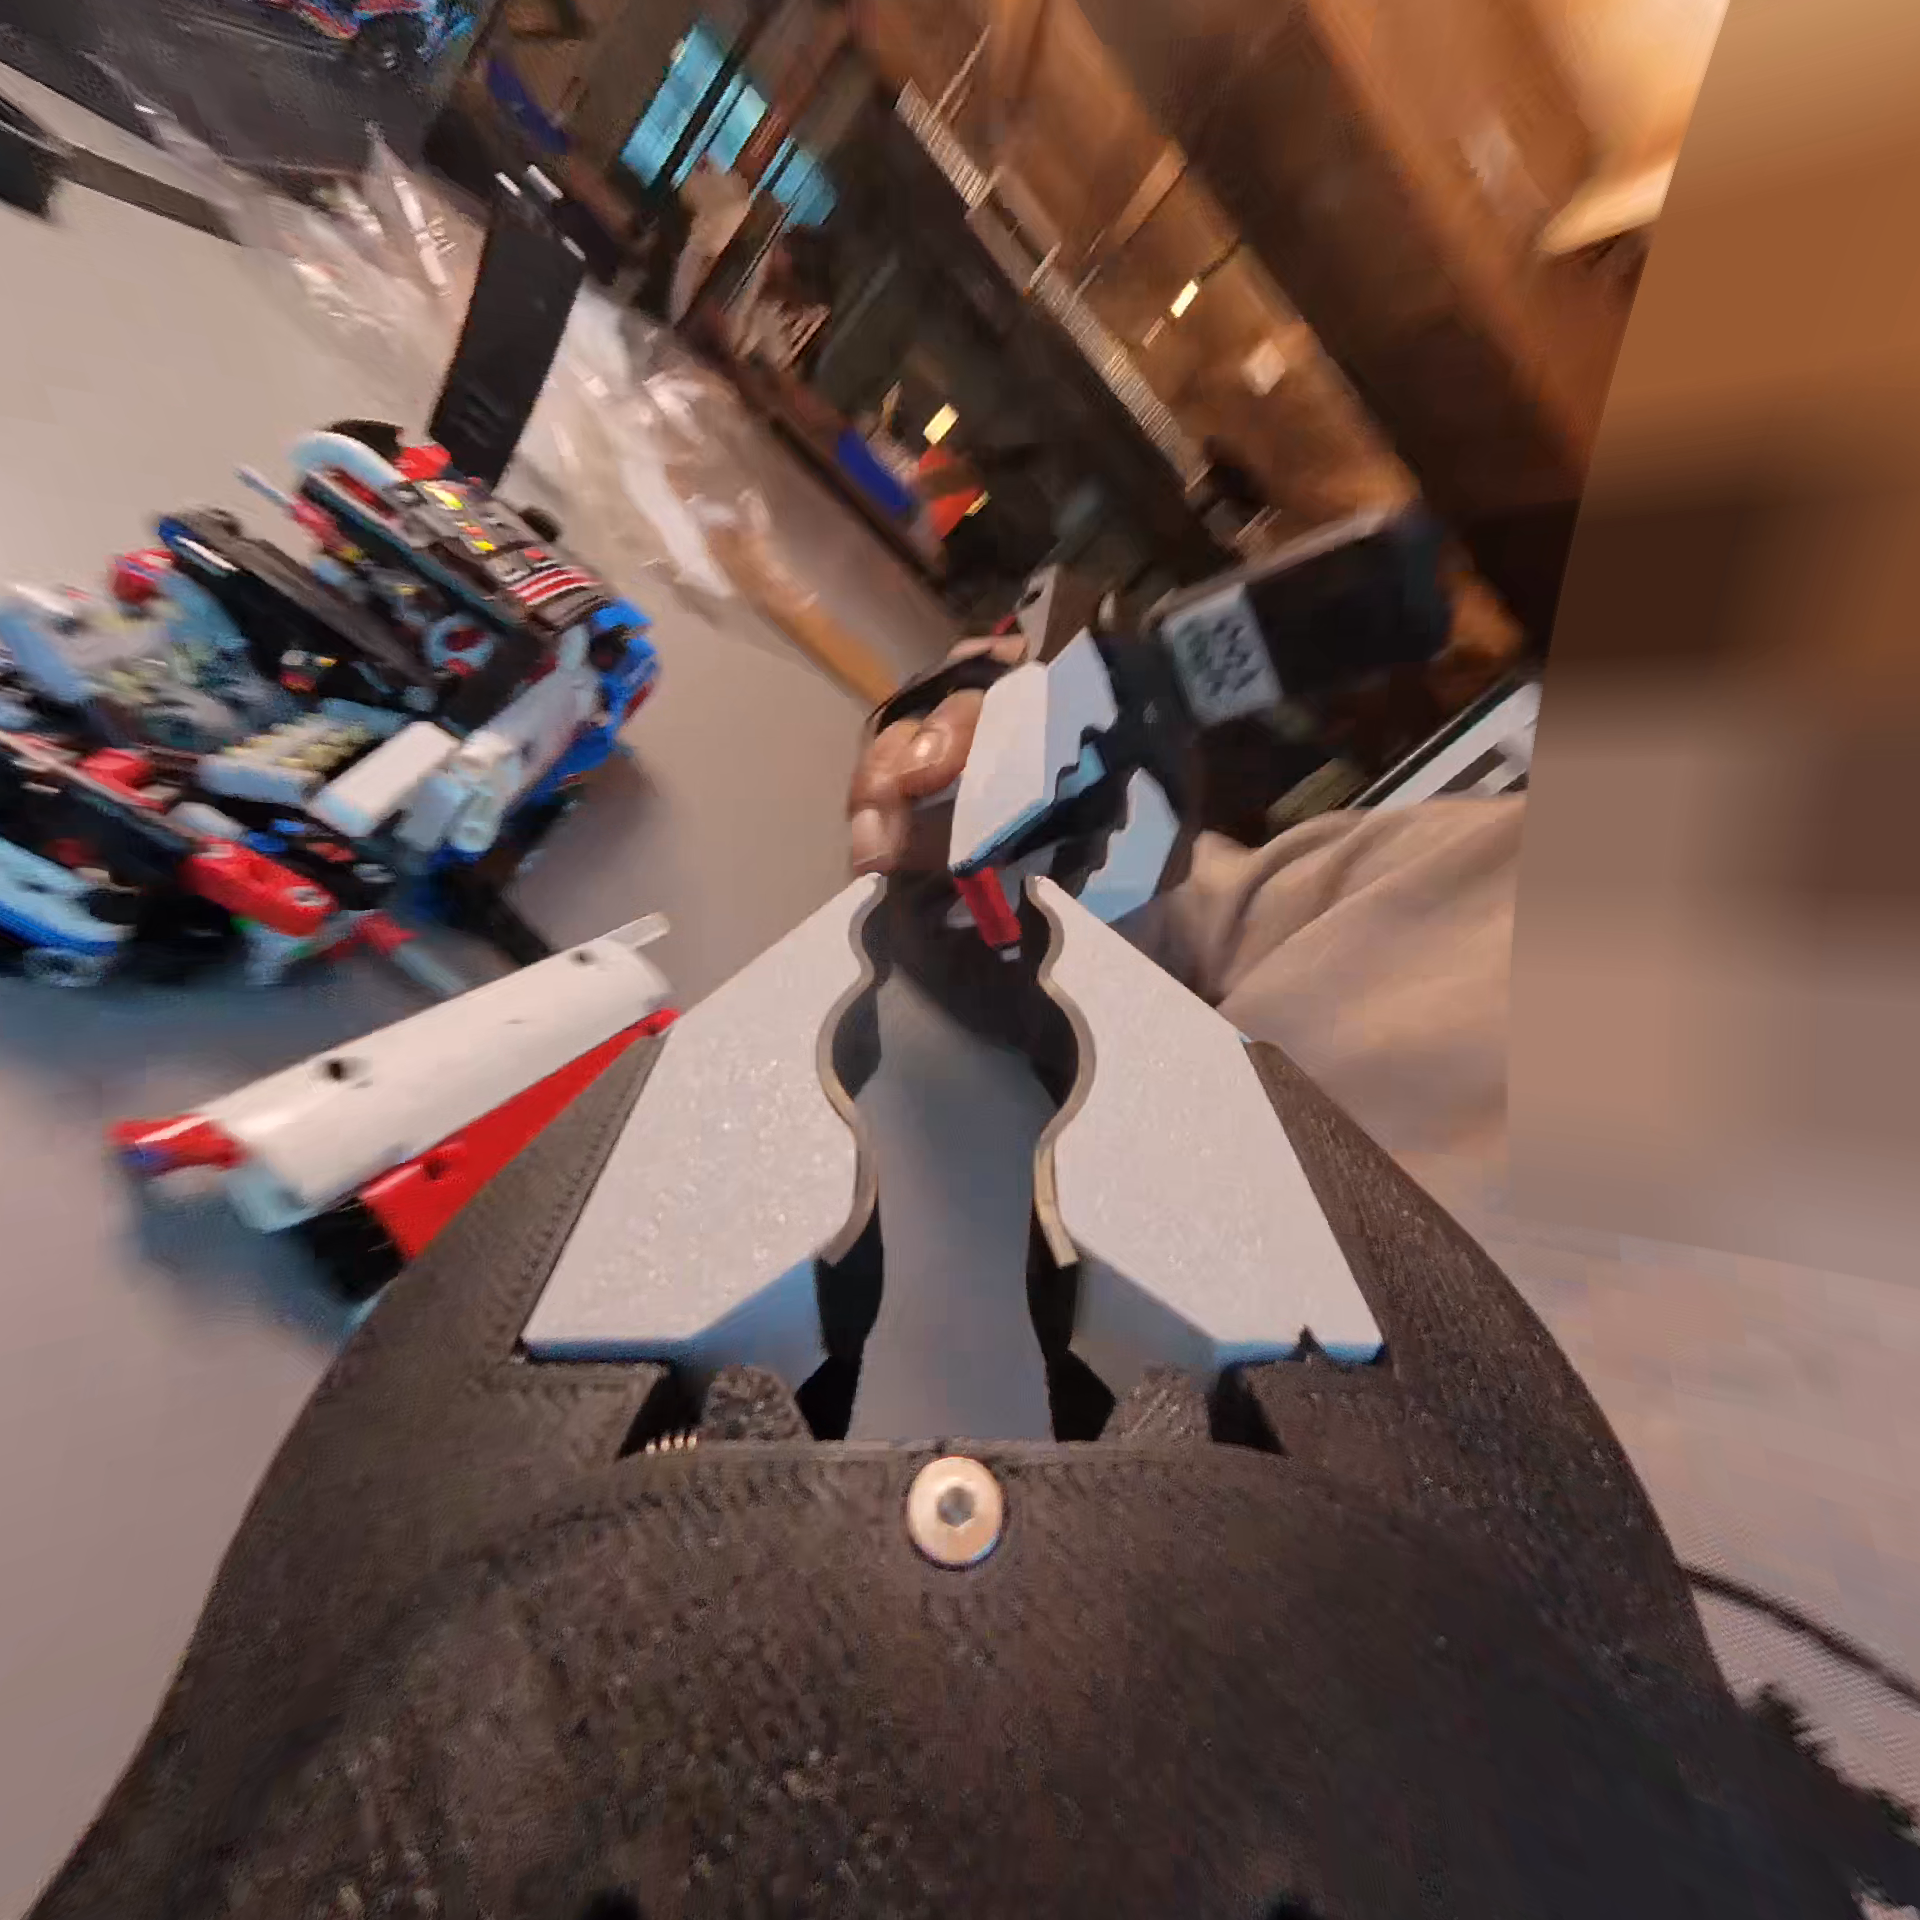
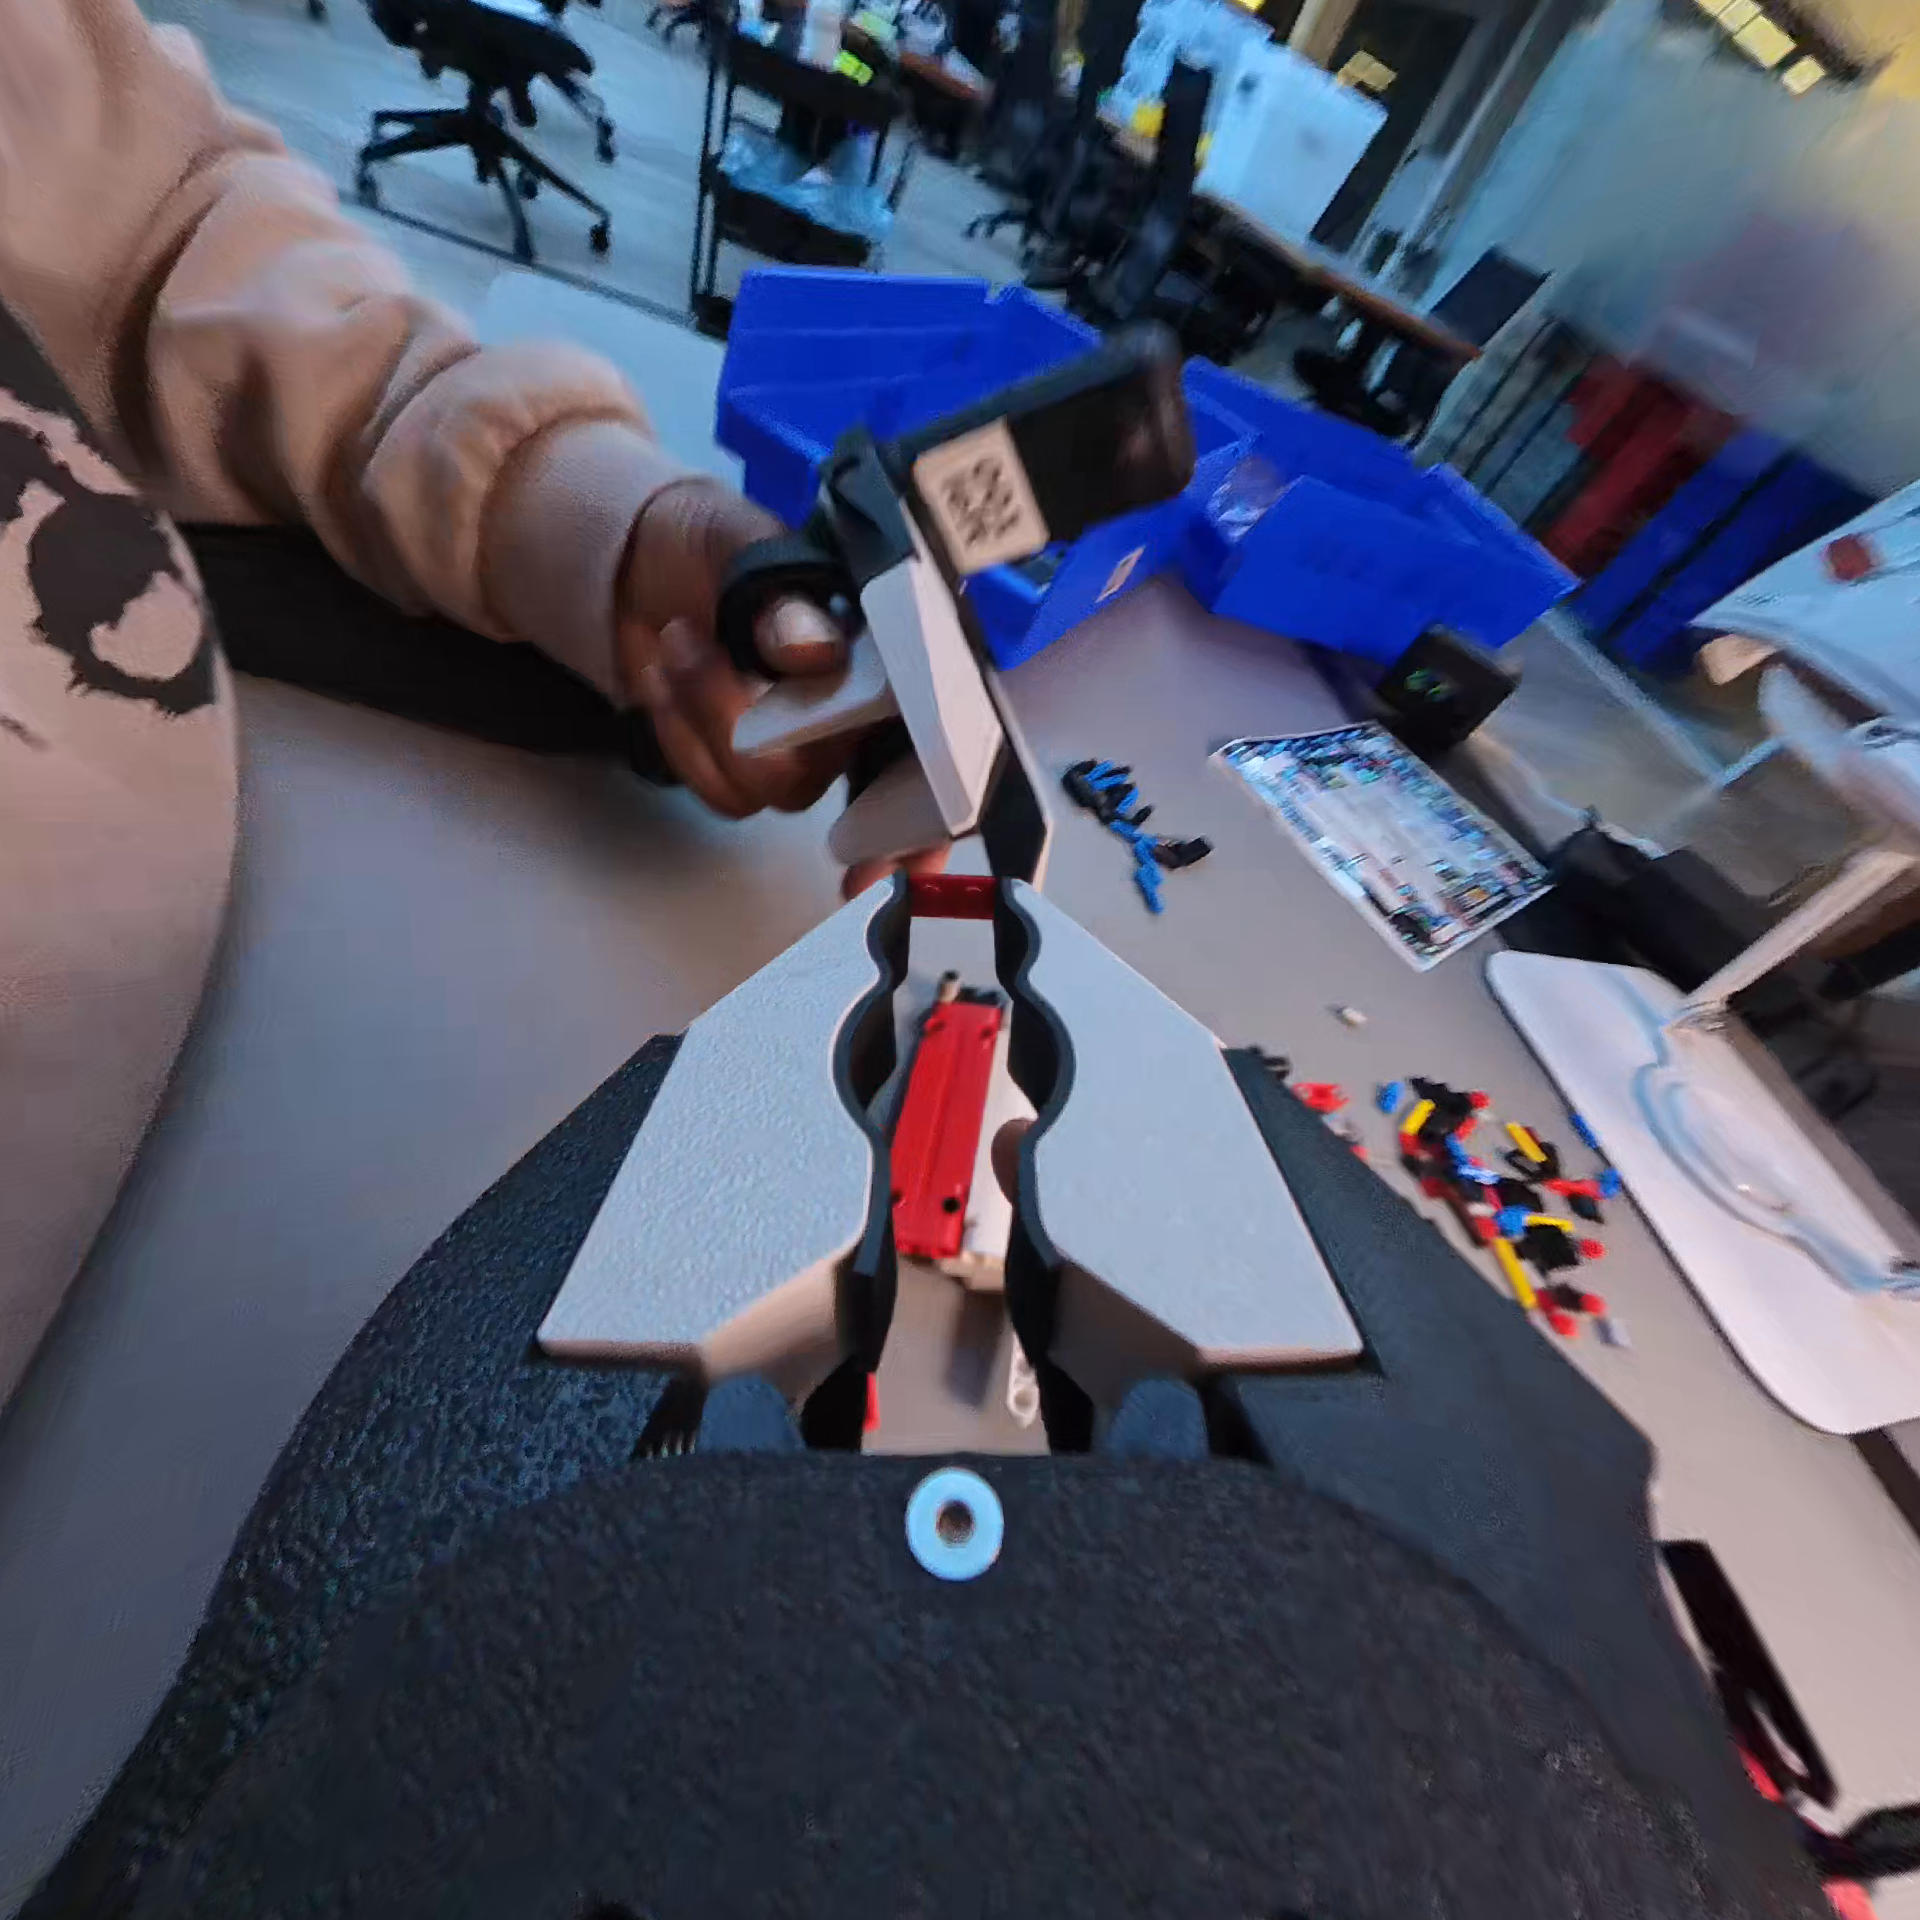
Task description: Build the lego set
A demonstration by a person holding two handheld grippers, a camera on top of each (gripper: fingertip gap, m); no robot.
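Observation:
My right gripper is shut on a small red lego piece, held above the table. The left wrist view shows that gripper farther off, with the red piece sticking out of its tips. My left gripper is open, its fingertips on either side of that piece, apart from it. A red and white panel assembly lies on the table and also shows under my right fingers. A large blue, white, red and black lego car stands at the left.
Loose red, yellow, blue and black pieces and a cluster of blue and black pins lie on the grey table. An instruction booklet, blue bins, a black cube and a white tray are at the right.

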